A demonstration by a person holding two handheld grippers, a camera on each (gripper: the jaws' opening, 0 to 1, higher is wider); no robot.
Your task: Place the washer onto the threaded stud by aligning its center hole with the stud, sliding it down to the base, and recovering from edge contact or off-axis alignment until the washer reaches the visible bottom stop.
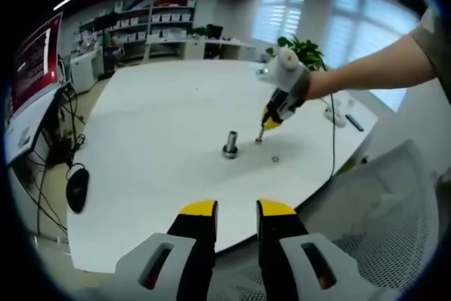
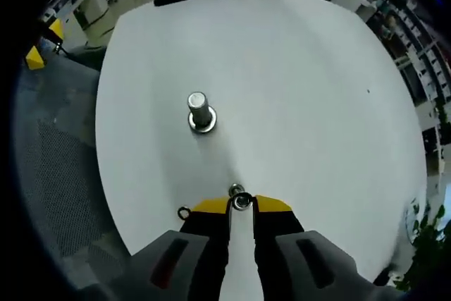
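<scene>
Between right tool (image 2: 241,203) tips: washer (image 2: 241,201), near stud (image 2: 201,112)

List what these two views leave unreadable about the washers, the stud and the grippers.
- Small silver washer at the right gripper's yellow tips, right gripper view: too small to tell whether the jaws clamp it or it touches the white table.
- Upright grey metal threaded stud, both views: threads too fine to see.
- Second small washer on the table, left gripper view: too tiny for detail.
- Left gripper: open, holding nothing.
</scene>
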